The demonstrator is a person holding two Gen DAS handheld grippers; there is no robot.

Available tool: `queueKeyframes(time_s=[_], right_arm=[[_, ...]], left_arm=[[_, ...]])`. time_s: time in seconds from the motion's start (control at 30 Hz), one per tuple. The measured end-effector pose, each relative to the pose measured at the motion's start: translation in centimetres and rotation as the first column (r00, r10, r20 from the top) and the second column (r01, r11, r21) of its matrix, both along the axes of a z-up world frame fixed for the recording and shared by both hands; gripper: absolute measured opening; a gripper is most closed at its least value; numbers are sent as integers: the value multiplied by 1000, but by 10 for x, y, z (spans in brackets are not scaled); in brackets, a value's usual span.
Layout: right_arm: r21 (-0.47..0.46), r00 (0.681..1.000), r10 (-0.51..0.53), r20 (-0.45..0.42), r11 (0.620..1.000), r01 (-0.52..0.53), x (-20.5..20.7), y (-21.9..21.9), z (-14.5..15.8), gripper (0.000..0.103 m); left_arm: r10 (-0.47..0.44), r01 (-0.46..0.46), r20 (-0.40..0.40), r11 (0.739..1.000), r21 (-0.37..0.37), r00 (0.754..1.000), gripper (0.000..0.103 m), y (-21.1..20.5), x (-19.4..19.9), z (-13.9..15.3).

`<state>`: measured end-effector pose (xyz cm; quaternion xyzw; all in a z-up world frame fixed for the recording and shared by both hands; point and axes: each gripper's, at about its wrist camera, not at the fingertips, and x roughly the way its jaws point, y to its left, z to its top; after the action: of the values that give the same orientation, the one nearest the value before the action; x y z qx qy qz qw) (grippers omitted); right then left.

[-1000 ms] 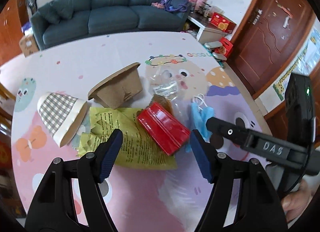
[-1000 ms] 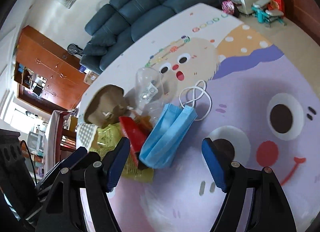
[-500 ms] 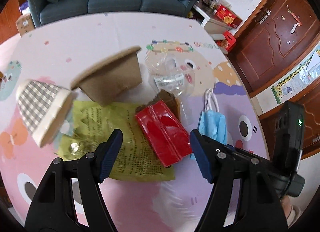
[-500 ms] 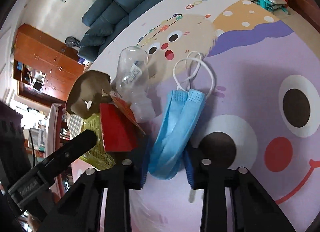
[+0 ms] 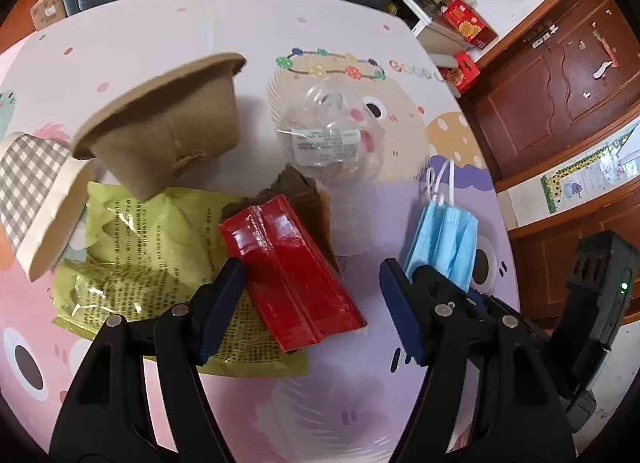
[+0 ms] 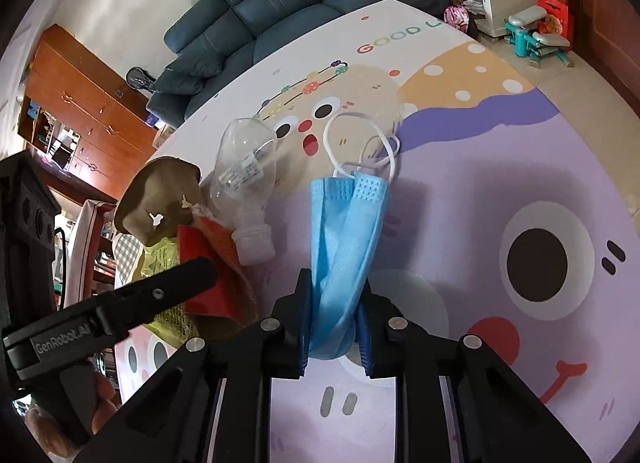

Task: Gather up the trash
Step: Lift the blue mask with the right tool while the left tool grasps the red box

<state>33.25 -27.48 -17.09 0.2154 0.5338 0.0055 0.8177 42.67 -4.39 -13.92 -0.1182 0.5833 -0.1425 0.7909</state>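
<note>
Mask risk: the right tongs [image 6: 334,323] are closing on the low end of the blue mask [image 6: 346,239], which lies on the tabletop [image 6: 460,191]; its loops could drag or it may slip.
Red pack risk: the left tongs [image 5: 312,303] are open over the red pack [image 5: 288,267]; it looks slick.
Brown bowl [image 5: 168,135]: upside down, inside hidden.
Check cup [image 5: 36,199]: on its side, inside hidden.
Bottle [image 6: 244,183]: looks empty.

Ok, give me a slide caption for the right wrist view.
Right claw closing on a folded blue face mask on the cartoon play mat, beside a clear plastic bottle.
</note>
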Motion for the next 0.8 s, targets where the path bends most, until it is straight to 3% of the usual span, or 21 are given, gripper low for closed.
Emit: queueKeyframes(time_s=[0.37,0.63,0.8], right_arm=[[2,1000,17,-6,1000,-17,-12,0,1,19],[17,1000,12,-14,1000,-12,-21,-1,-2,19],[21,1000,18,-17,1000,-18,-37,-2,-1,19]], left_arm=[[-16,22,-47,992,125,999,67,-21,0,-17],[-23,28,-36,987,160,999,67,-31,1,-25],[-33,32,4,985,172,999,51,-42,-5,-23]])
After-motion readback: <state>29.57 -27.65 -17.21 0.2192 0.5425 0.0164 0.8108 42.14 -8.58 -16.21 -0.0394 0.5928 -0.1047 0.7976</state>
